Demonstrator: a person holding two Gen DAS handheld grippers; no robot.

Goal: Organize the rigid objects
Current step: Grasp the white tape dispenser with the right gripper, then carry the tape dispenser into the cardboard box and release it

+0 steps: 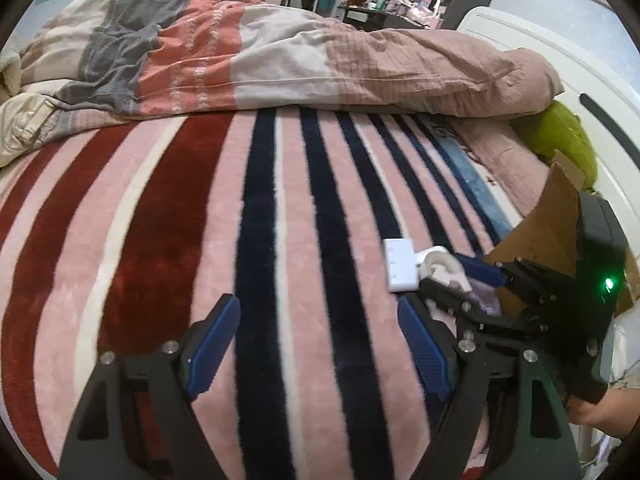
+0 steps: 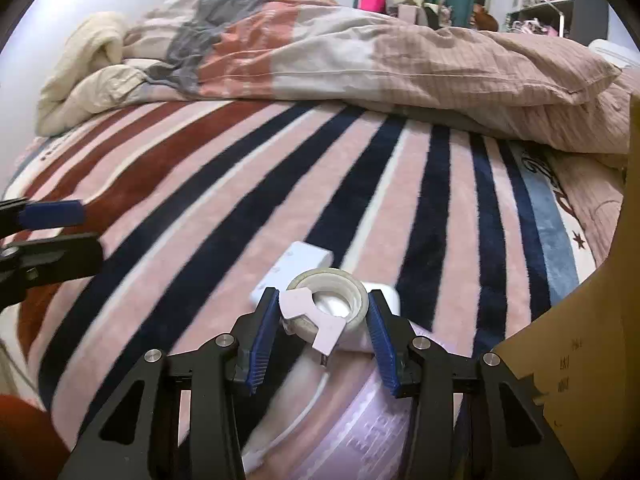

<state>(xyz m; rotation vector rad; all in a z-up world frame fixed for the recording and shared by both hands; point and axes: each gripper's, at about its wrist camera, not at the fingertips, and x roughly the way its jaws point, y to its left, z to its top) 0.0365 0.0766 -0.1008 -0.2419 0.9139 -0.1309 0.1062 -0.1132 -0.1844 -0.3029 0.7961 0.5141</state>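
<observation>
We have the right gripper (image 2: pixel 323 312) closed around a roll of clear tape (image 2: pixel 332 300), its blue pads (image 2: pixel 266 320) pressed against the roll's left and right flanks, so the roll sits squarely between the fingers with its open core facing up toward the camera. A pale lilac dispenser tab (image 2: pixel 310 320) lies across the near side of the roll. Just beyond it, touching or nearly so, lies a white adapter block (image 2: pixel 296 266) on the striped blanket (image 2: pixel 200 220), its long axis running from near-left to far-right; a second white piece (image 2: pixel 386 296) peeks out just right of the roll, and we cannot tell whether it joins the block. The cardboard box (image 2: pixel 592 360) stands to the near right, just beside this gripper, which we judge to be where the roll belongs; a short swing to the right would reach it, with the flap edge the thing to clear. The left gripper (image 1: pixel 320 328) hangs spread wide and empty over the blanket, well left of the roll, so the right hand is plainly the nearer one. A folded duvet (image 2: pixel 360 60) fills the far side.
</observation>
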